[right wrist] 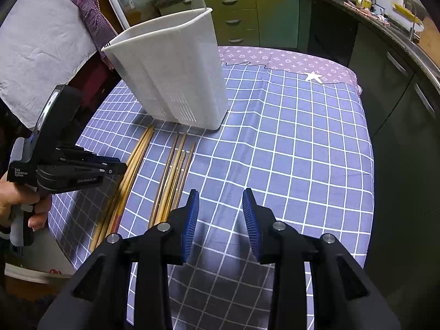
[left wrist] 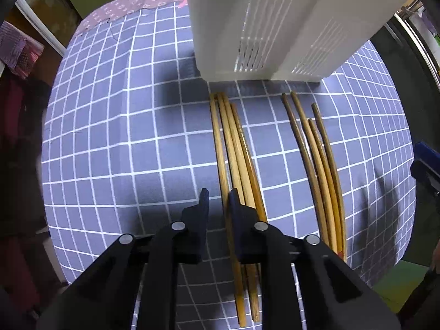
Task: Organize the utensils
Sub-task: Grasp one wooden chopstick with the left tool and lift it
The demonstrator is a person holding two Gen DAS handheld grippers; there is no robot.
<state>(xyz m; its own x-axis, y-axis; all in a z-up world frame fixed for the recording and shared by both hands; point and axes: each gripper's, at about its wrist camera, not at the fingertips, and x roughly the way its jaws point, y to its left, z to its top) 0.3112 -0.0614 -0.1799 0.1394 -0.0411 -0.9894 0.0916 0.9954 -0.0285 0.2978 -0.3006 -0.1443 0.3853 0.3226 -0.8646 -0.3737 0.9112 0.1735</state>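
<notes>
The near ends of both chopstick bundles run under the black arms of the left hand-held gripper (left wrist: 218,196), so its grip is hard to read: its jaws stand narrow over the left bundle of chopsticks (left wrist: 233,148), one stick seemingly between them. The right bundle (left wrist: 316,151) lies at 3 o'clock of it, the white utensil holder (left wrist: 264,24) at 12. The right hand-held gripper (right wrist: 220,196) hangs part open, empty, above the checked cloth (right wrist: 288,151).

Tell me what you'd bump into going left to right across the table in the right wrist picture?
Left gripper → first bunch of chopsticks → second bunch of chopsticks → right gripper, open over bare checked cloth. The white holder stands farther back, above both bunches.
</notes>
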